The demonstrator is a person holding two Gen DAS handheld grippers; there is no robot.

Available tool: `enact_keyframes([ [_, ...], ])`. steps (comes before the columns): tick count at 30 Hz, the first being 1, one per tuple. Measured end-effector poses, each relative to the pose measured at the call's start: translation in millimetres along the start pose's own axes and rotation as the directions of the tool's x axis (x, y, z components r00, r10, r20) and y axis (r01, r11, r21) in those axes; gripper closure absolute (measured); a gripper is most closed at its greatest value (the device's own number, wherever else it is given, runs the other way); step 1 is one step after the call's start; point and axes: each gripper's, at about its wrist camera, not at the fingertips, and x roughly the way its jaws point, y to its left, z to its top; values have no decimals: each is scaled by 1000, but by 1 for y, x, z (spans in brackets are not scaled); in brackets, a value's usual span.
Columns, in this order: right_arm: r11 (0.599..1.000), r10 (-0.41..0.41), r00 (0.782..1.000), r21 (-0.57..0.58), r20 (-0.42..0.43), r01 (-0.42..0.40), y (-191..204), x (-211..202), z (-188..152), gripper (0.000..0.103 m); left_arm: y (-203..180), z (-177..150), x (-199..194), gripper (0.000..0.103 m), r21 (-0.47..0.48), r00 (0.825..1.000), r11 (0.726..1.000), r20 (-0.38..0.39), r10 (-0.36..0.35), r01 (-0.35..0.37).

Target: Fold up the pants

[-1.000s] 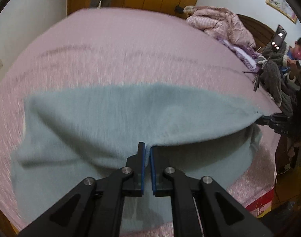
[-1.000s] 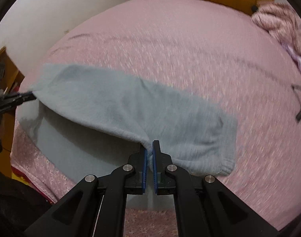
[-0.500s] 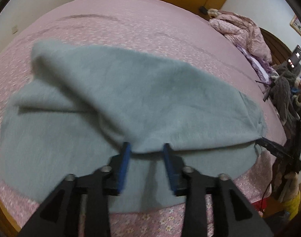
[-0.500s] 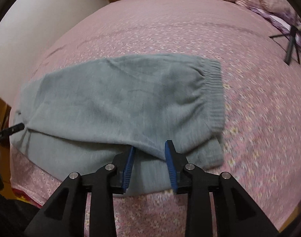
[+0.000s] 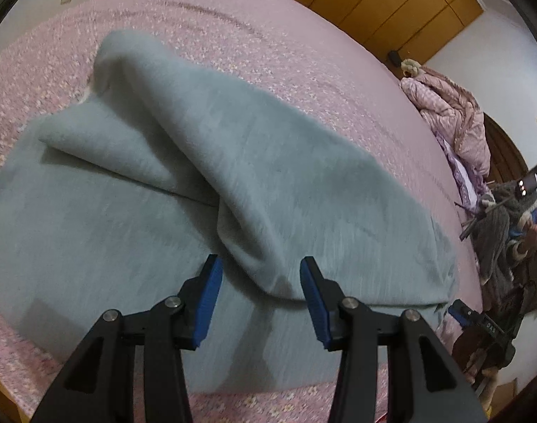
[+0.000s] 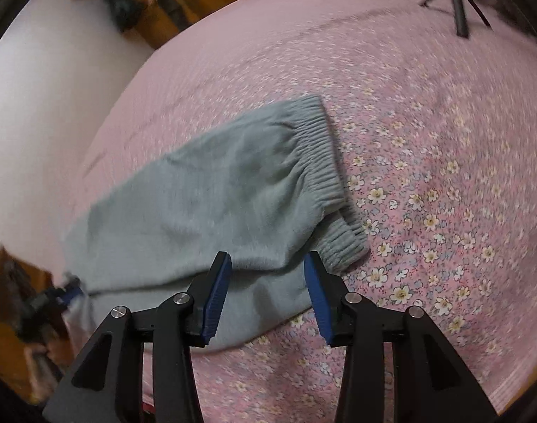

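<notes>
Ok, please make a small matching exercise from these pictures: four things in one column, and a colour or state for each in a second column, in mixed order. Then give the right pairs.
Things
1. pants
2. bedspread
3. left gripper
4. ribbed waistband

Colour or state
A. pink with small flowers
B. open, holding nothing
C. grey-green, folded over on itself
D. gathered and elastic, at the end nearest the right gripper

Pairs: 1-C, 2-A, 3-B, 4-D
</notes>
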Motion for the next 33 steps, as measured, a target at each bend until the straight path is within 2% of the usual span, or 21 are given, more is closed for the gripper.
enact_keyframes([
  [9,985,72,997,158,5,-72,-18,23,27,61,-8,8,12,56,1,999,1000,14,32,-32],
  [10,984,69,998,163,10,-70,-18,24,30,72,-9,9,12,65,1,999,999,16,35,-35],
  [11,985,54,998,160,18,-57,-17,24,34,78,-10,9,11,89,4,999,999,20,35,-35],
  [12,988,40,999,151,21,-43,-16,24,40,87,-10,8,11,96,8,1000,1000,19,22,-22],
  [15,991,37,998,129,47,-42,-16,15,53,96,-10,7,-1,96,14,999,1000,42,1,-1],
  [19,995,53,993,83,101,-62,-18,-12,63,98,-18,6,-27,97,45,996,999,84,-30,26],
  [23,996,75,989,37,126,-80,-14,-40,64,99,-30,1,-54,97,94,994,995,106,-20,10],
  [27,998,68,990,-4,121,-68,-9,-56,52,99,-31,-11,-67,97,112,996,994,93,-15,4],
  [33,999,40,996,1,76,-40,-18,-52,23,99,-15,-36,-51,97,96,1000,995,10,18,-19],
])
